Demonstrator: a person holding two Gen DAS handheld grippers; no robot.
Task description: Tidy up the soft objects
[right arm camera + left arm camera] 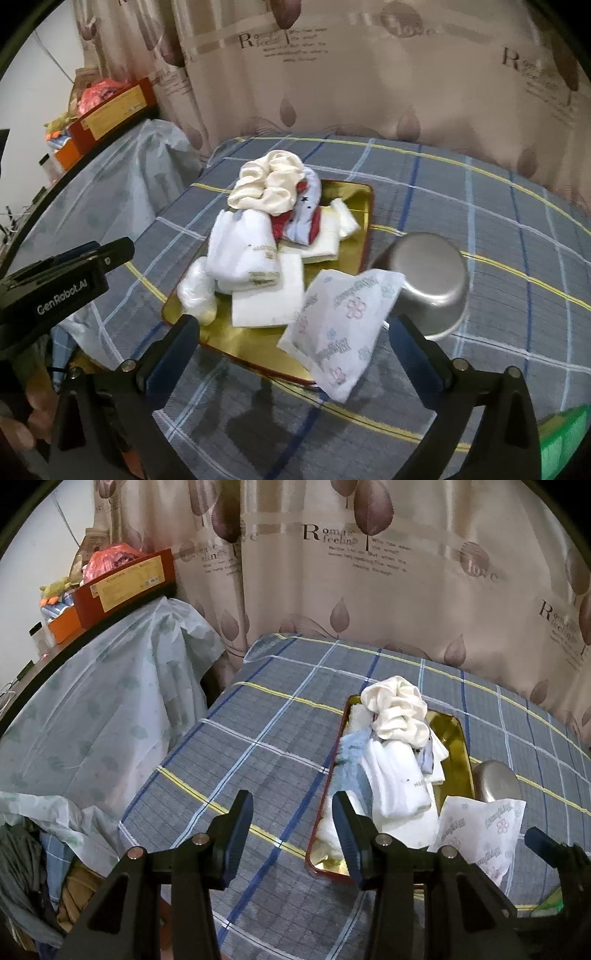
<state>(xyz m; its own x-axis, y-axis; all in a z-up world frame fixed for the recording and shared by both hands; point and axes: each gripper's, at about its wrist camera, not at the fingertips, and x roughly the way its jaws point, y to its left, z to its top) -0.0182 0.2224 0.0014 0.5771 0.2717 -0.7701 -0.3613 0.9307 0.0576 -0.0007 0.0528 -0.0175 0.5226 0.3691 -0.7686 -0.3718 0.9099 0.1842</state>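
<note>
Right wrist view: wide-open right gripper (pixel 293 350) above crinkly tissue packet (pixel 340 328) overlapping glossy gold tray (pixel 236 339).

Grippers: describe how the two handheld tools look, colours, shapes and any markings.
Both are matte black plastic. The left gripper has two angular arms with triangular cut-outs, round silver pivot pins, and dark blue ribbed pads lining its jaws. The right gripper is built the same. Seen from the right wrist view, the left one's body carries white lettering, "GenRobot.AI". No cables show.
</note>
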